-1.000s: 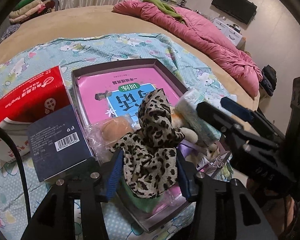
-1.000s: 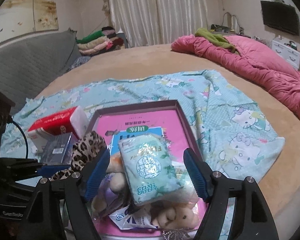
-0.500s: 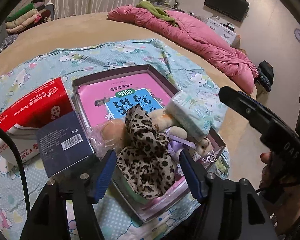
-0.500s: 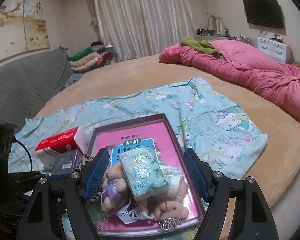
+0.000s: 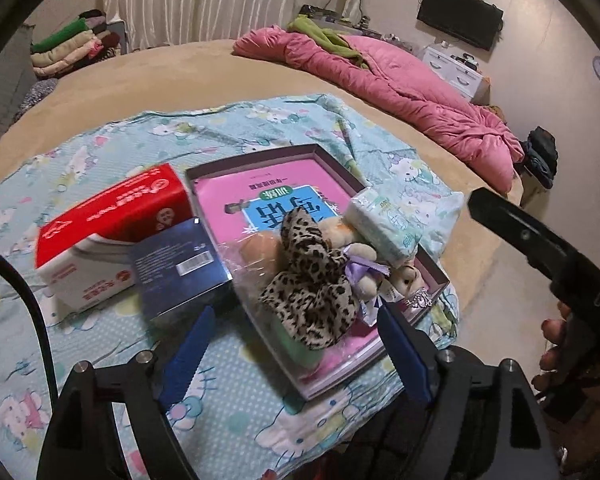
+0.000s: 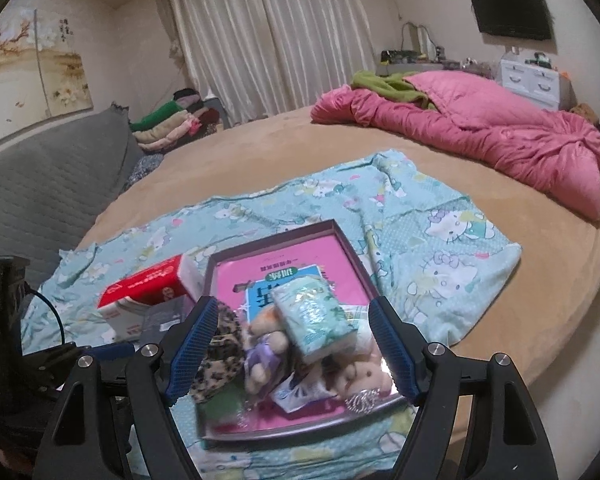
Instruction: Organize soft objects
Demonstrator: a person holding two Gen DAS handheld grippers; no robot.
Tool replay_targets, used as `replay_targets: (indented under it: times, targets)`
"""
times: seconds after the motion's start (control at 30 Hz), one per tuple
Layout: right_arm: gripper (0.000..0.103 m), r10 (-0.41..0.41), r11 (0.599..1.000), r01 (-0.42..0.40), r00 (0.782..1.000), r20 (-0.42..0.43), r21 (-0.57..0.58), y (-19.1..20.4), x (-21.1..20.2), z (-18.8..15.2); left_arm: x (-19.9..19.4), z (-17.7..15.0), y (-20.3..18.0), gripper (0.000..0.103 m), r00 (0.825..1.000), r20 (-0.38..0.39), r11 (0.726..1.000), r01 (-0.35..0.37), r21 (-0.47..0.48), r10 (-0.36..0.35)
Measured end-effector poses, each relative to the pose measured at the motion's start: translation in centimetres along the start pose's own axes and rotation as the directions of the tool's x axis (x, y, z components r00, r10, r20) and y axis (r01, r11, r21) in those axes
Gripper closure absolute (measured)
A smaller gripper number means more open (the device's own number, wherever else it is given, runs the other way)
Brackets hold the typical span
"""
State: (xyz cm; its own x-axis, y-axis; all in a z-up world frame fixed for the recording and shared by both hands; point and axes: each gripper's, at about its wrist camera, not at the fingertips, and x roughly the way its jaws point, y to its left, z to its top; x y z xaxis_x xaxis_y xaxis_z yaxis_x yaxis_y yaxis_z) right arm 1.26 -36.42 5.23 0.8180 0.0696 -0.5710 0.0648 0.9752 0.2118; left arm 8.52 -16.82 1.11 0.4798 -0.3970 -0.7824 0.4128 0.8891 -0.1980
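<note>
The tray is crowded at its near end, its far half bare; two boxes flank its left wall.

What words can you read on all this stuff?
"DAS": white letters on the right gripper.
Pink book in the tray: big upside-down Chinese characters, unreadable.
Red tissue box: blurred.
Dark blue box: barcode, print too small.
Tissue pack: blurred.

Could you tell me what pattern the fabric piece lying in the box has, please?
Leopard print, tan with dark spots: the fabric piece shows best in the left wrist view.
</note>
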Motion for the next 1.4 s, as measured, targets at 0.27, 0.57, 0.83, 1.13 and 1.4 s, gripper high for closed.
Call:
replay_targets:
  times: [0.27, 0.57, 0.83, 1.13, 1.4]
  targets:
    - [0.024, -0.015, 1.0, 0.015, 0.998, 0.055, -0.01, 2.7, -3.0, 0.2, -3.0, -0.2, 0.4, 0.02, 0.999, 0.037, 1.0, -0.029, -0.009, 0.03]
    - [0.023, -0.033, 0.999, 0.034, 0.998, 0.055, -0.016, 4.2, -4.4, -0.6, -5.3, -1.1, 1.1, 0.019, 0.995, 0.061, 0.997, -0.077, -0.024, 0.079]
    - [0.023, -0.055, 0.998, 0.054, 0.998, 0.034, 0.023, 4.3, -4.9, -2.1, -6.1, -2.2, 1.7, 0.019, 0.992, 0.053, 0.993, -0.113, -0.042, 0.115]
    - [0.023, -0.088, 0.996, 0.088, 0.996, 0.021, 0.017, 4.2, -5.1, -4.4, -5.8, -4.0, 1.9, 0.019, 0.99, 0.025, 0.988, -0.134, -0.07, 0.136]
    - [0.023, -0.109, 0.994, 0.109, 0.994, 0.007, -0.017, 4.8, -4.6, -5.6, -4.7, -5.2, 1.7, 0.019, 0.988, -0.001, 0.985, -0.155, -0.082, 0.155]
